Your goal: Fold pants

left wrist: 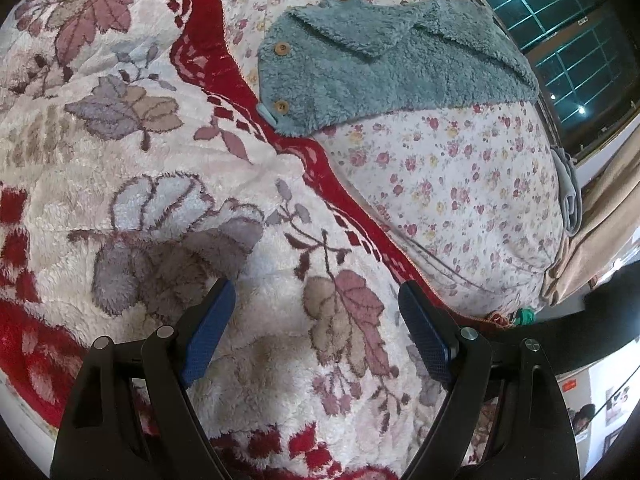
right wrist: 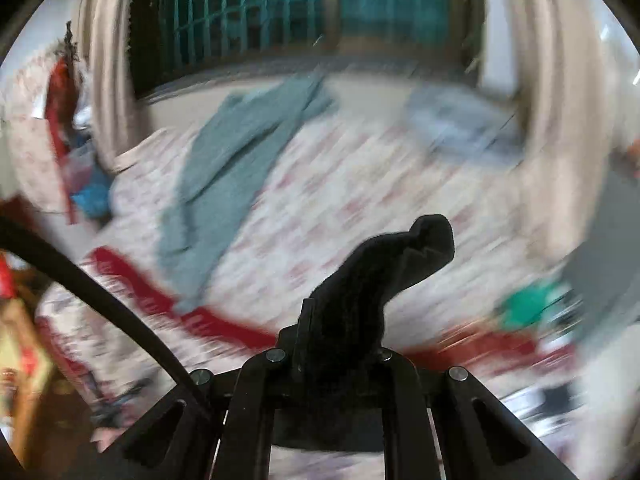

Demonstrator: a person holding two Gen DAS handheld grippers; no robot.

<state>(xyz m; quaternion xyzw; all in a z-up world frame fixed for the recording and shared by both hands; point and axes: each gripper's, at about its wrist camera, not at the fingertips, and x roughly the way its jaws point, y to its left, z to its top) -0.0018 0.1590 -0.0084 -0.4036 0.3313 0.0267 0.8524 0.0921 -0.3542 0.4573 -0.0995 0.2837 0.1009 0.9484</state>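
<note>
A home bedroom. A bed bears a plush leaf-patterned blanket (left wrist: 160, 184) and floral quilt (left wrist: 460, 184). Curtains (right wrist: 560, 92) flank a barred window (right wrist: 248, 12).

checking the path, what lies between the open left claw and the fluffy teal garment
In the left wrist view, only the leaf-patterned plush blanket with its red border, then floral sheet, lie between the left claw and fluffy teal garment.

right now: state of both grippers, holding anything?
Left gripper: open, blue pads wide apart, nothing between them, above the fluffy cream-and-red leaf-pattern blanket.
Right gripper: shut on a bunched piece of black fabric.
</note>
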